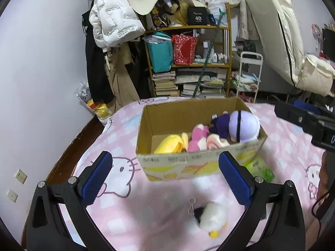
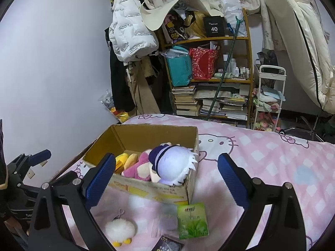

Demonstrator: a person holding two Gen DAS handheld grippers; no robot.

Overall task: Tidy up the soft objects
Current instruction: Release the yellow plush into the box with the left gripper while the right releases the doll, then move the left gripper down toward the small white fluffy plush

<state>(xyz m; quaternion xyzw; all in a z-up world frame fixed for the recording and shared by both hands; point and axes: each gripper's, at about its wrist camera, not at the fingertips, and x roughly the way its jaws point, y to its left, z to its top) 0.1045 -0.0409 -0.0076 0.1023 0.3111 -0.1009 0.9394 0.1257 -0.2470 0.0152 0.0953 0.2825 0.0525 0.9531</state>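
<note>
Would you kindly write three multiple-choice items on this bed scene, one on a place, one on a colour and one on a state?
1. Where does the small white plush toy lie?
A. inside the cardboard box
B. on the bedspread in front of the box
C. on the bookshelf

2. What colour is the packet beside the cardboard box?
A. green
B. red
C. black

3. How do the jaws of the right gripper stand?
A. shut on the plush
B. shut on nothing
C. wide open, holding nothing

Answers: 1 B, it rests on the pink bedspread outside the box; 2 A, its face is green; 3 C, both blue pads stand far apart with nothing between them.
</note>
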